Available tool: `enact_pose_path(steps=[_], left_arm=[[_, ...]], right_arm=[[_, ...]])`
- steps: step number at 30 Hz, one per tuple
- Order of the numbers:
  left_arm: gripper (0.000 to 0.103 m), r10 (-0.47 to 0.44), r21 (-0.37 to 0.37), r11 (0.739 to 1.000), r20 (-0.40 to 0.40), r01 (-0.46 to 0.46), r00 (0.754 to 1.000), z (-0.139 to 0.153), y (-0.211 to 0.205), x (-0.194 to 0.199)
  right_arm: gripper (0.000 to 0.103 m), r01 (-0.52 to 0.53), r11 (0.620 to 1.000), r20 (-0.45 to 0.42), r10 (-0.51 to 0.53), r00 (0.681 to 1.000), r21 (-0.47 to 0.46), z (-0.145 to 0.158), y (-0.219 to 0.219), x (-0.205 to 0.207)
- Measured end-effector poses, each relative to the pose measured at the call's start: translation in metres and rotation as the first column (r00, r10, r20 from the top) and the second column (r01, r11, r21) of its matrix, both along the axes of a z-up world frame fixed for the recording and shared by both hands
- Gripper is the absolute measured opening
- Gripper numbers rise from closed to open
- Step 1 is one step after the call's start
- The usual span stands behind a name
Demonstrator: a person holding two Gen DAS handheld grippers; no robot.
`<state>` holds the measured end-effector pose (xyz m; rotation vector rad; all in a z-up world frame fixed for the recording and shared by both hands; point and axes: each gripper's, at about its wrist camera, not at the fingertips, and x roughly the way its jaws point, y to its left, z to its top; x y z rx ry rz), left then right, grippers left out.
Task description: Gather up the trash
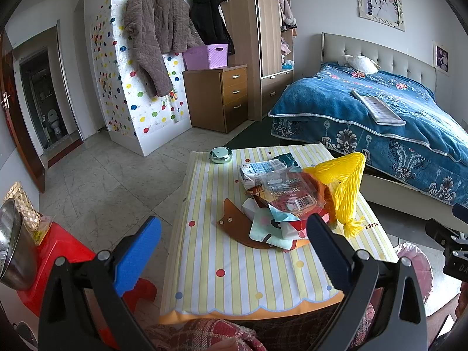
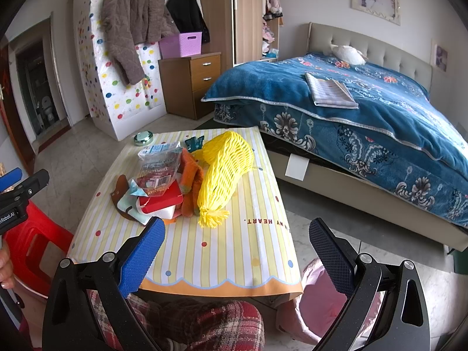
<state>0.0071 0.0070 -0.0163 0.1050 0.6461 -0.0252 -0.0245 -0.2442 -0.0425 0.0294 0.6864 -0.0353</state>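
A heap of trash lies on the striped table (image 1: pixel 234 275) (image 2: pixel 234 257): a yellow foam net (image 1: pixel 345 187) (image 2: pixel 225 169), a clear printed wrapper (image 1: pixel 289 190) (image 2: pixel 159 166), a red box (image 2: pixel 163 199), an orange wrapper (image 2: pixel 191 187), a white carton (image 1: pixel 257 169) (image 2: pixel 156 148), a dark green sachet (image 1: pixel 288 159) (image 2: pixel 194 142) and a brown card piece (image 1: pixel 237 225) (image 2: pixel 118 188). My left gripper (image 1: pixel 234 248) hovers open just short of the heap. My right gripper (image 2: pixel 237 251) is open over the table's near edge, right of the heap. A pink-lined bin (image 2: pixel 318 301) (image 1: pixel 415 266) stands on the floor at the table's right.
A round green tin (image 1: pixel 220 155) (image 2: pixel 144 138) sits at the table's far corner. A red stool (image 1: pixel 55 266) (image 2: pixel 35 234) with a steel bowl (image 1: pixel 13 245) stands left. The bed (image 2: pixel 365 122) lies right, drawers (image 1: pixel 222 96) behind. A person's plaid-clad legs (image 2: pixel 201 324) are under the table's near edge.
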Motion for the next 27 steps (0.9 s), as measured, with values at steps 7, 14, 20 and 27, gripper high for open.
enact_pose_path(steps=[7, 14, 20, 27], left_arm=[[0.096, 0.025, 0.009, 1.0, -0.005, -0.025, 1.0, -0.006, 0.001, 0.004], [0.096, 0.034, 0.006, 0.999, -0.027, -0.034, 0.999, -0.025, 0.003, 0.018], [0.096, -0.012, 0.003, 1.0, -0.034, 0.012, 0.999, -0.04, -0.003, 0.038], [0.096, -0.01, 0.001, 1.0, 0.003, 0.01, 1.0, -0.049, -0.008, 0.065]], right_arm=[[0.098, -0.016, 1.0, 0.012, 0.016, 1.0, 0.017, -0.004, -0.001, 0.001], [0.098, -0.025, 0.999, 0.031, 0.024, 0.999, 0.042, -0.015, -0.002, 0.024], [0.097, 0.053, 0.999, -0.015, -0.053, 0.998, -0.003, -0.032, -0.001, 0.065], [0.072, 0.005, 1.0, -0.016, -0.005, 1.0, -0.008, -0.042, 0.001, 0.102]])
